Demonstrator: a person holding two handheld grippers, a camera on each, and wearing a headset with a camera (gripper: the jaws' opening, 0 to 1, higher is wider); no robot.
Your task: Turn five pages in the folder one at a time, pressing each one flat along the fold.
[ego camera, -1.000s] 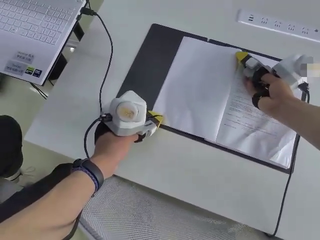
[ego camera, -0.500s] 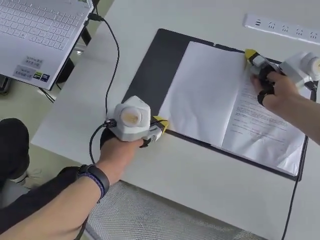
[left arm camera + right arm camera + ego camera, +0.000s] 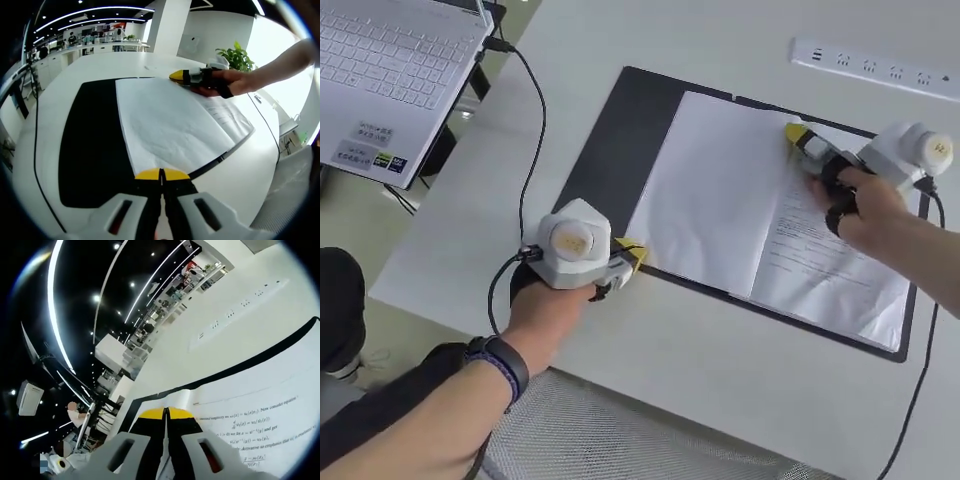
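Observation:
The folder lies open on the white table, its black inside cover (image 3: 610, 150) bare on the left. A blank turned page (image 3: 710, 190) lies over the left half, and a printed page (image 3: 830, 260) covers the right half. My left gripper (image 3: 632, 255) is shut, its yellow tips (image 3: 161, 174) touching the near corner of the blank page (image 3: 165, 120) at the folder's front edge. My right gripper (image 3: 798, 133) is shut too, its tips (image 3: 165, 413) down on the paper at the far end of the fold, beside the printed text (image 3: 250, 420). It also appears in the left gripper view as the other gripper (image 3: 182, 76).
An open white laptop (image 3: 390, 70) sits at the far left, with a black cable (image 3: 535, 130) running from it to my left gripper. A white power strip (image 3: 875, 68) lies beyond the folder. The table's front edge and a mesh chair seat (image 3: 620, 430) are close below.
The head camera has shifted. Both grippers keep their places against the folder: left at the page's near corner, right at the far end of the fold.

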